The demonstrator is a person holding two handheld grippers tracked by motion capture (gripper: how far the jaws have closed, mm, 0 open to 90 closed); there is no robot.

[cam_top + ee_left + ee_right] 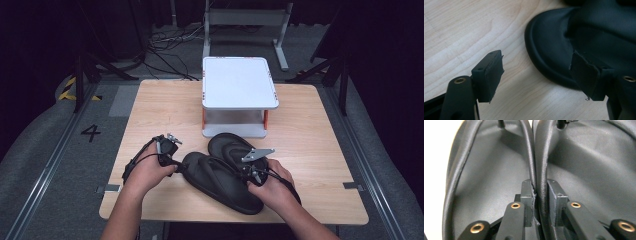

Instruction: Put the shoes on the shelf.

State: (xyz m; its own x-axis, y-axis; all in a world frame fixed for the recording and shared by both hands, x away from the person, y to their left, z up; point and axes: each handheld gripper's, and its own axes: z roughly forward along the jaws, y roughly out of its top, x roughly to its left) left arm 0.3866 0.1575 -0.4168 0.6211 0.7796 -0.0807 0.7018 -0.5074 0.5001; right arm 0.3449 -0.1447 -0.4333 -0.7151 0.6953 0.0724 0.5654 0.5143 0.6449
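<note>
Two black flip-flops lie side by side low in the middle of the high view, on the wooden table (310, 145). The left flip-flop (220, 182) sits nearer the bottom edge and the right flip-flop (232, 147) sits a bit higher, just under the white shelf (239, 82) that stands in the upper middle. The right gripper (248, 172) is between the two shoes. In the right gripper view, low in the middle, its jaws are pinched tight on the two inner straps (539, 170), one from each shoe, pressed together. So it looks like the grab on the pair is done. The left gripper (176, 165) waits at the left end of the left flip-flop. In the left gripper view its jaws stand wide apart, with bare table between them; one pad (490, 75) is over the wood and the other is in front of the shoe's edge (541, 50) at the right. It holds nothing. I think what is left is to lift the pair and put it somewhere, maybe on the shelf. The shelf has nothing on top yet.
</note>
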